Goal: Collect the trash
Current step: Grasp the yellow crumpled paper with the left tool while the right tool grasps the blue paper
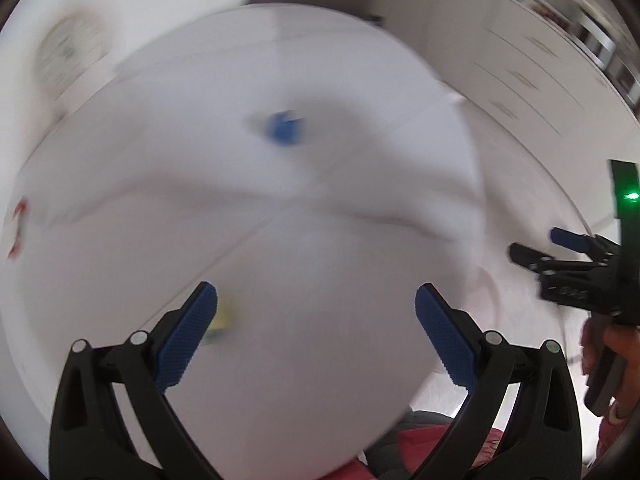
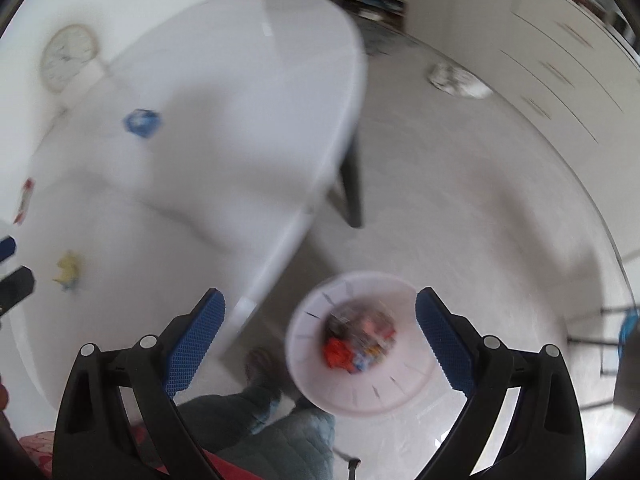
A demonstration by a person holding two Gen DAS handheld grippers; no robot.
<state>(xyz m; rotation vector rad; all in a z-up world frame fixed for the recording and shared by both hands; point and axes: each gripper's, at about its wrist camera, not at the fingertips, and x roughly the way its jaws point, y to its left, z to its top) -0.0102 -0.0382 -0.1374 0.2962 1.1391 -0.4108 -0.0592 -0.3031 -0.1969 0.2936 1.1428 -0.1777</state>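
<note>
A blue crumpled wrapper [image 1: 285, 128] [image 2: 142, 122] lies on the white table [image 1: 340, 320] [image 2: 248, 92]. A yellow scrap [image 2: 69, 267] [image 1: 222, 314] lies near the table's front, close by the left finger of my left gripper [image 1: 316, 304], which stands open and empty above the tabletop. A red-and-white scrap [image 1: 18, 226] [image 2: 25, 200] sits at the far left. My right gripper [image 2: 320, 308] is open and empty, high over a white bin [image 2: 362, 344] on the floor holding red and mixed trash. The right gripper [image 1: 532, 246] shows at the left view's right edge.
A round clock [image 2: 69, 58] [image 1: 70, 50] leans at the table's back left. A dark table leg [image 2: 352, 188] stands on the pale floor. White drawers [image 2: 568, 60] line the right wall. The person's quilted trouser legs [image 2: 280, 428] are below, beside the bin.
</note>
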